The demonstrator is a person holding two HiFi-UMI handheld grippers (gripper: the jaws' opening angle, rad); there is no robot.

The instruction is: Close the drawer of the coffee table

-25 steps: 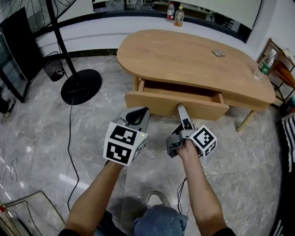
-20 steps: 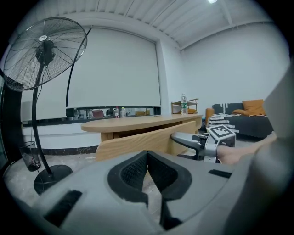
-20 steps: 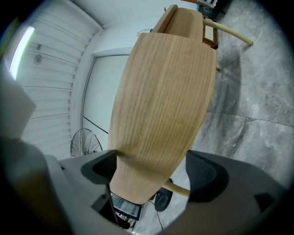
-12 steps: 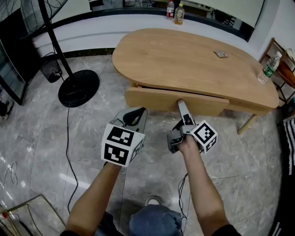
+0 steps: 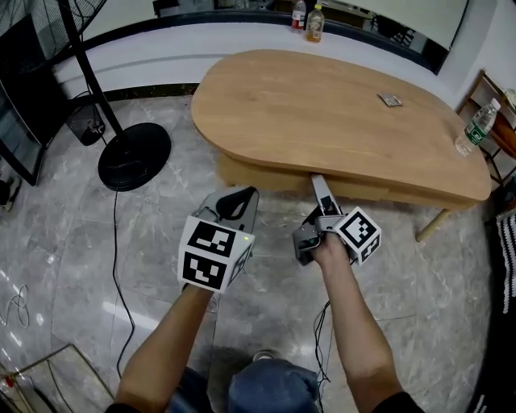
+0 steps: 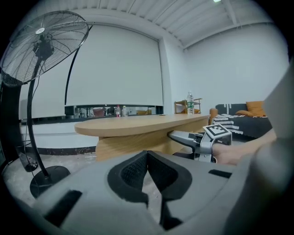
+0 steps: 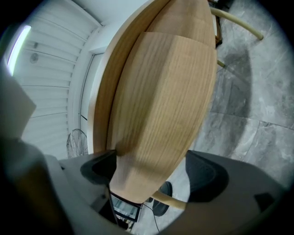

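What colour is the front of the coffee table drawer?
Light wood-grain tan drawer front, clearest in the right gripper view.

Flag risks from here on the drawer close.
1. The right gripper sits open against the drawer front, tucked under the table edge: lifting it out could scrape the underside.
2. The drawer front looks about flush; a hard push may shove the table across the glossy floor.

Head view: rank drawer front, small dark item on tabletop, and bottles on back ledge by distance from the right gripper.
1. Drawer front, against the tips of the right gripper.
2. Small dark item, on the tabletop, far right.
3. Bottles, back ledge, behind the table.
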